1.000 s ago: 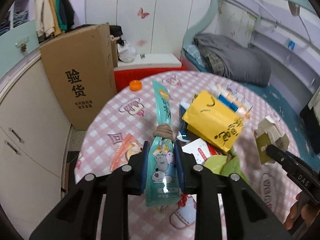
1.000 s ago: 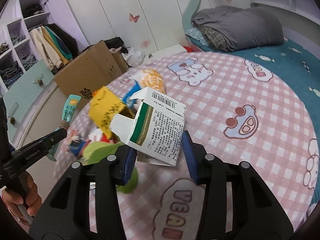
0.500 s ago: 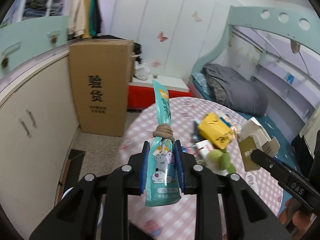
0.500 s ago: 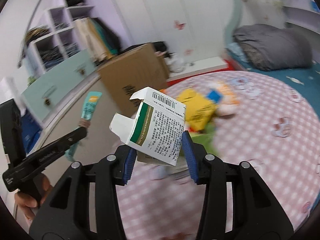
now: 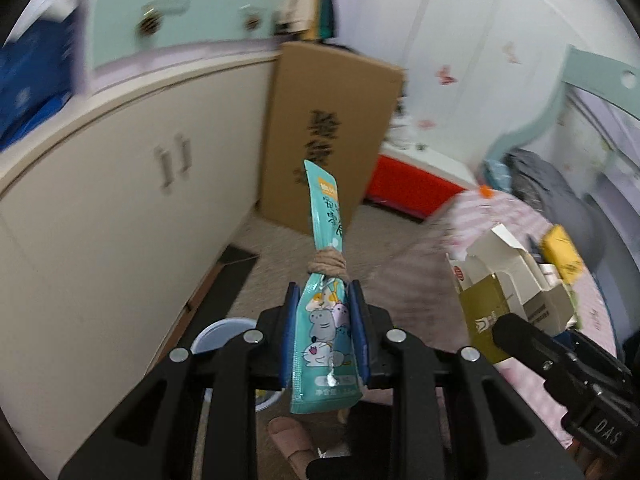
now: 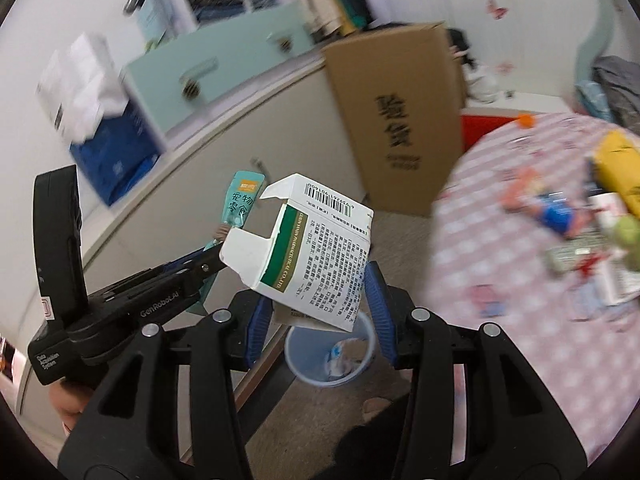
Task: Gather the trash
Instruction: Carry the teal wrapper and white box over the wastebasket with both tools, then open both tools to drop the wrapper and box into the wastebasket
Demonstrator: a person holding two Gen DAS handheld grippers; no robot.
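My left gripper [image 5: 323,334] is shut on a teal snack pouch [image 5: 325,344] with cartoon animals, tied at its neck with a brown band. My right gripper [image 6: 316,312] is shut on an opened white and green medicine carton [image 6: 316,248]. Both are held out over the floor beside the table. A pale blue waste bin [image 6: 332,354] with some scraps inside stands on the floor just below the carton; its rim [image 5: 218,332] shows behind my left fingers. In the left wrist view the carton [image 5: 508,292] and right gripper appear at right. In the right wrist view the pouch [image 6: 240,204] shows at left.
The round table with a pink checked cloth [image 6: 500,264] holds more litter, among it a yellow bag [image 6: 618,168]. A tall cardboard box [image 5: 324,140] leans against cream cabinets [image 5: 120,208]. A red and white low unit [image 5: 412,184] and a bed lie beyond. A foot [image 5: 292,436] is below.
Both grippers swung left off the table with their loads, and both views turned toward the cabinets and floor. The waste bin has come into view below them.
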